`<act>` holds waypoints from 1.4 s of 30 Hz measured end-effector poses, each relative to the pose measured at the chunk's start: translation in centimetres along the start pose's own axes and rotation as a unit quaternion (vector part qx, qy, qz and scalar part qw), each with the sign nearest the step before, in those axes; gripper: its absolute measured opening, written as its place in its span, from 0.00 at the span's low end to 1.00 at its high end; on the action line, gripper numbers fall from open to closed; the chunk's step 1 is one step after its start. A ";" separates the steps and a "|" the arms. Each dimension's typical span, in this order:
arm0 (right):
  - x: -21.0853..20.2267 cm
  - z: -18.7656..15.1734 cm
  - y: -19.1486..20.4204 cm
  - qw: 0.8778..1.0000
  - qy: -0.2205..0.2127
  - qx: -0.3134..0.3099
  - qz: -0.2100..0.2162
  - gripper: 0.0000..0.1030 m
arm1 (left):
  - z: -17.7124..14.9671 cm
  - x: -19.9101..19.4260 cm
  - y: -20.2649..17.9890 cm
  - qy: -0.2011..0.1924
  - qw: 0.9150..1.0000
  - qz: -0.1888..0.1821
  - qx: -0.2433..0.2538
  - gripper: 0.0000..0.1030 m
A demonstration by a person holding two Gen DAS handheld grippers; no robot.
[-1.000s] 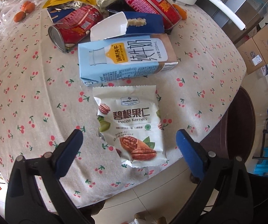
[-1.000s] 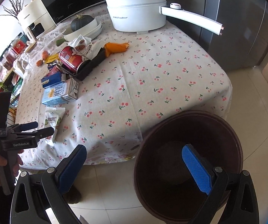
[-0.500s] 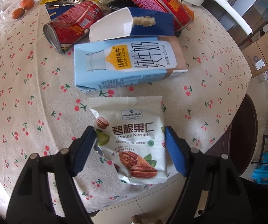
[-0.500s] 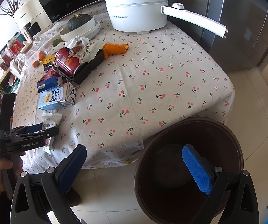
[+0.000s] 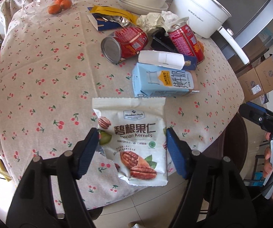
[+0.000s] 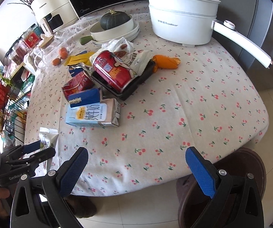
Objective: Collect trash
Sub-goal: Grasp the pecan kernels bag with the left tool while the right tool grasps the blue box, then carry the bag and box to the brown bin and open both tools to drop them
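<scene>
1. Where the cherry-print surface [image 5: 41, 79] curves to its near edge, the pecan kernel packet [image 5: 134, 142] sits pinched between the blue pads of the left tool [image 5: 131, 146], seemingly raised a little off the cloth.
2. Just beyond it lies a blue milk carton [image 5: 163, 83] on its side, then two red cans [image 5: 125, 43].
3. The right tool [image 6: 136, 171] hangs spread wide, gripping nothing, above the surface's edge.
4. A brown bin [image 6: 250, 163] stands on the floor beside it.

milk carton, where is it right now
In the left wrist view the milk carton lies on its side right of centre, just beyond the pecan packet and against the blue-and-white box.
</scene>
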State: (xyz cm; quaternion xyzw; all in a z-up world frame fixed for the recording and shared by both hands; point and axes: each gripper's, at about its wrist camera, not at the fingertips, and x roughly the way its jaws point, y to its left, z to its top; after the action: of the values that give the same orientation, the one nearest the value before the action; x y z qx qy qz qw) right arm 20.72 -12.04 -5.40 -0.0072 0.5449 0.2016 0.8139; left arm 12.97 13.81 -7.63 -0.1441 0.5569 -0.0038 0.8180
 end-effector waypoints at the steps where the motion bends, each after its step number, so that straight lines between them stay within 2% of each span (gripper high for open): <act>1: 0.5 0.6 0.9 1.000 0.002 -0.004 0.014 1.00 | 0.1 -0.1 0.4 -0.007 1.000 0.009 0.000 0.70; 6: 3.3 3.8 4.7 0.998 0.009 -0.032 0.048 1.00 | 0.6 -1.4 2.2 -0.034 0.999 0.039 0.004 0.70; 10: 5.6 6.1 6.4 0.997 0.019 -0.031 0.068 0.98 | 0.7 -2.1 2.8 -0.038 0.999 0.021 -0.009 0.70; 12: 6.5 6.9 6.9 0.997 0.024 -0.031 0.063 0.96 | 0.8 -2.4 2.8 -0.043 0.999 0.017 -0.011 0.70; 15: 7.7 7.6 7.3 0.998 0.034 -0.031 0.046 0.89 | 0.9 -2.8 2.7 -0.048 0.999 0.017 -0.010 0.70; 18: 8.8 7.7 7.3 0.998 0.045 -0.025 0.047 0.81 | 1.0 -3.1 2.9 -0.051 0.998 0.017 -0.011 0.70; 21: 8.9 7.6 7.2 0.998 0.039 -0.028 0.042 0.69 | 0.9 -3.1 3.2 -0.052 0.998 0.017 -0.014 0.70; 22: 9.0 7.6 7.2 0.998 0.040 -0.030 0.044 0.59 | 0.9 -3.1 3.2 -0.051 0.998 0.017 -0.014 0.70; 23: 9.0 7.5 7.2 0.997 0.043 -0.027 0.051 0.59 | 0.8 -3.0 3.3 -0.050 0.999 0.017 -0.014 0.70; 28: 7.2 6.9 7.3 0.998 0.023 -0.034 0.057 0.59 | 0.8 -2.8 2.7 -0.047 0.999 0.014 -0.008 0.70; 34: 2.3 5.1 6.3 0.997 -0.014 -0.051 0.062 0.59 | 0.7 -2.8 1.4 -0.049 0.999 0.010 0.010 0.70; 42: -2.8 0.0 1.4 0.997 -0.042 -0.044 0.038 0.59 | 0.0 -2.0 -1.2 -0.037 0.999 -0.009 0.031 0.70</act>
State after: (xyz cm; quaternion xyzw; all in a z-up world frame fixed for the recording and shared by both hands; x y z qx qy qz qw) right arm 19.30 -11.64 -2.66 -0.0139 0.5004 0.2559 0.8270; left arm 12.40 12.98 -5.50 -0.1236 0.5243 -0.0227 0.8422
